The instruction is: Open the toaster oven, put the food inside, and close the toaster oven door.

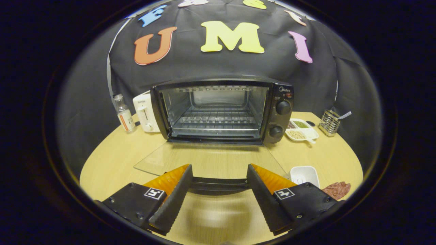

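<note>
The black toaster oven stands at the back of the wooden table with its glass door folded flat down toward me. Its wire rack is bare. The door's dark handle runs across the gap between my fingers. My gripper is open, one finger on each side of the handle, neither pressing on it. A reddish-brown piece of food lies on the table just right of my right finger, beside a small white dish.
A white pop-up toaster and a clear bottle stand left of the oven. To its right are a white divided dish of grains and a wire holder. The table edge curves close on both sides.
</note>
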`<act>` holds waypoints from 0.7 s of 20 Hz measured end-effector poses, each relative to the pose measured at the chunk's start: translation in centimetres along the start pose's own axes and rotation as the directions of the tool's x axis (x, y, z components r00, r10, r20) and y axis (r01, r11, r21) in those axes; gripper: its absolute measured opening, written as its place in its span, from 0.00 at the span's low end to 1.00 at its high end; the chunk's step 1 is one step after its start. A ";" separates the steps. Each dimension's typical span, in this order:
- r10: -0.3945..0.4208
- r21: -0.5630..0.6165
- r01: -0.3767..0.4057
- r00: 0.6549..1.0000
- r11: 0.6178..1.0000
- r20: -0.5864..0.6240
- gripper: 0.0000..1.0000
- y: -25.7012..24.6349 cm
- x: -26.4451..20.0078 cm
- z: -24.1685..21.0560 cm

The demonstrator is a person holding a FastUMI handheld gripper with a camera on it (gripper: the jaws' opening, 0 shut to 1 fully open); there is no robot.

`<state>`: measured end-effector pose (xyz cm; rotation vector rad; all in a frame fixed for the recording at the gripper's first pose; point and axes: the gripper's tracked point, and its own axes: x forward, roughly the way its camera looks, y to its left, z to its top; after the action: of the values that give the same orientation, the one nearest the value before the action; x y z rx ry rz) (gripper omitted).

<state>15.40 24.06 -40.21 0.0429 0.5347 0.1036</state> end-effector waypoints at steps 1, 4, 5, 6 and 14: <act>-0.001 -0.005 0.001 1.000 1.000 -0.004 1.00 0.0 0.3 -0.8; 0.013 0.010 -0.013 1.000 1.000 -0.014 1.00 -0.2 1.0 -2.8; 0.019 0.013 -0.019 1.000 1.000 0.008 1.00 -0.2 1.0 -2.5; 0.020 0.001 -0.020 1.000 1.000 0.007 1.00 -0.2 1.0 -2.5; 0.091 -0.084 -0.088 0.995 0.993 0.031 1.00 -1.7 -1.0 1.0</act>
<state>15.21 22.27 -39.01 -0.0125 0.4934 0.2119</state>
